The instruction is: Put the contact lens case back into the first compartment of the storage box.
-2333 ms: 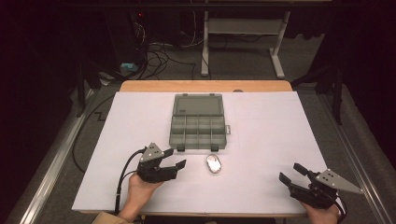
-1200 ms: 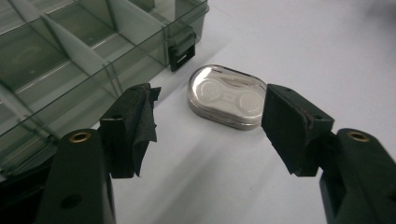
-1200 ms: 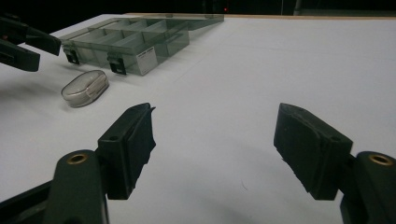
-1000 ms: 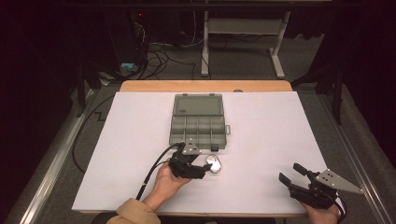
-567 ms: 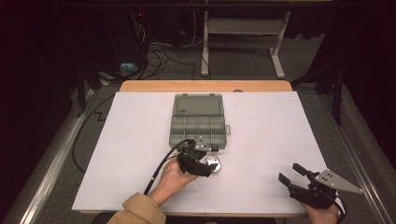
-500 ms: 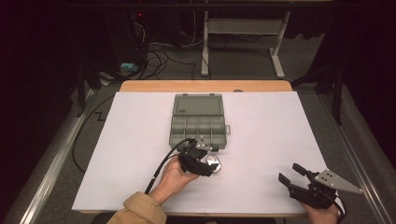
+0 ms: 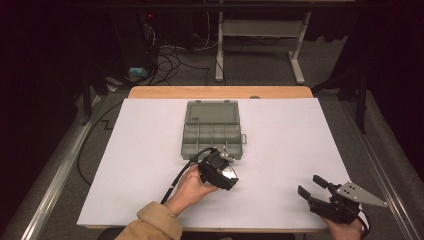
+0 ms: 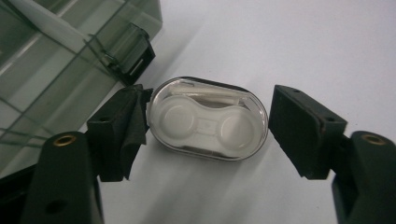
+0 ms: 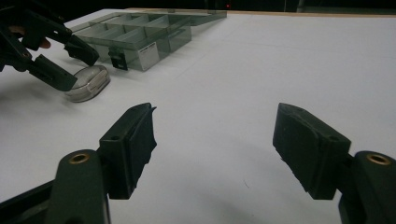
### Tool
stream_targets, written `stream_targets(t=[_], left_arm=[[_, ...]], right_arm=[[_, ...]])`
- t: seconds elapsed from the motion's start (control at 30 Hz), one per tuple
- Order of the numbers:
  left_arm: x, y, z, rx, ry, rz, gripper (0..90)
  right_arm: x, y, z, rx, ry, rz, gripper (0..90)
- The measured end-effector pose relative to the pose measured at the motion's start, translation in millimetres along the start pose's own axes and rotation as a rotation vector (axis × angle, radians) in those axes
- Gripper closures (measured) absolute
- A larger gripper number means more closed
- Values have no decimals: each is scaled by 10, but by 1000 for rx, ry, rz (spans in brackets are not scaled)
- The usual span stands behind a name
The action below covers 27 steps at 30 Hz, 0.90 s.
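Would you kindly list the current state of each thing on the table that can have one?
Compartment box: lid open, laid flat behind it.
Clear oval case: closed, flat on the table between the left fingers.
Left gripper: open, has just been opening around the case.
Right gripper: open, empty.

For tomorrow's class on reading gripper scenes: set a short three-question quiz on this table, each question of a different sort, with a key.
1. True or false: the left gripper is clamped shut on the clear oval case.
2. What lies between the left gripper's jaws? A) the clear oval case B) a screwdriver C) nothing
3. Fill in: the lid of the compartment box is ____.

Key
1. False: its jaws have just been opening, and the right-hand pad stands apart from the case.
2. A
3. open

The right gripper stands open over bare table.
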State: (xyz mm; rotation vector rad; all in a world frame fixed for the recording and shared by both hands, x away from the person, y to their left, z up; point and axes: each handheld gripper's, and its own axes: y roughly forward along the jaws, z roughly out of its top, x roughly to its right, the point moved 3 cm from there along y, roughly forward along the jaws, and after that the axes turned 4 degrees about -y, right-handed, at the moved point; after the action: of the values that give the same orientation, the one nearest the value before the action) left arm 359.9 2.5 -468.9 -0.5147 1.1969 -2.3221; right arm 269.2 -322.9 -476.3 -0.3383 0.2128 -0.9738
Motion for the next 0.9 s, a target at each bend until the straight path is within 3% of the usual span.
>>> stream_targets(t=[0.47, 0.9], left_arm=[[-6, 99, -2, -46, 18, 5, 256], [-10, 116, -4, -52, 20, 2, 257]], right_arm=[[4, 7, -2, -5, 2, 5, 299], [6, 9, -2, -4, -2, 7, 300]])
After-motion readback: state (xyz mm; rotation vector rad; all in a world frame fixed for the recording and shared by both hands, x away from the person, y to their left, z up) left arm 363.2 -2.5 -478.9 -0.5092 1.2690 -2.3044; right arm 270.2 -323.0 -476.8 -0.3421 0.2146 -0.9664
